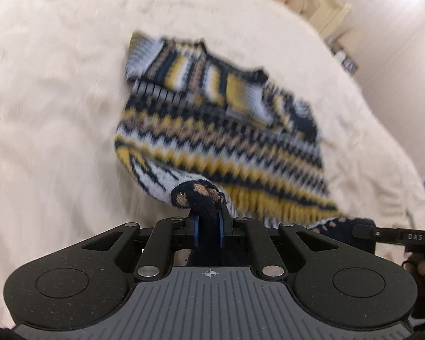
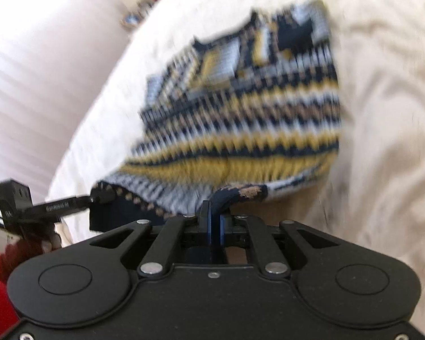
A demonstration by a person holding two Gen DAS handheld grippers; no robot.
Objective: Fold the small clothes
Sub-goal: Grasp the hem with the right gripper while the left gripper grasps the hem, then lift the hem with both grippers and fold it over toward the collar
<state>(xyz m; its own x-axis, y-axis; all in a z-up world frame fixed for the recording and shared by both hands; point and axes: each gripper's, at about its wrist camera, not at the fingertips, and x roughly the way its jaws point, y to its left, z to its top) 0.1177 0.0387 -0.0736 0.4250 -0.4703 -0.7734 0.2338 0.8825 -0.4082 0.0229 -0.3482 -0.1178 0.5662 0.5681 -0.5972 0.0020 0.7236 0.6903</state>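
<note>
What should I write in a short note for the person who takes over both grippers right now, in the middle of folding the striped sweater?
Left gripper: shut on the dark hem of the sweater, at one bottom corner.
Right gripper: shut on the hem at the other bottom corner.
Sweater: its bottom edge is lifted between the two grippers; the upper part with the neck lies on the cream bedcover. The sleeves look already folded in over the chest, but the blur makes that uncertain.
Done: both corners are gripped and raised.
Left: probably carry the bottom edge up toward the neck, lay it down, release and smooth.
</note>
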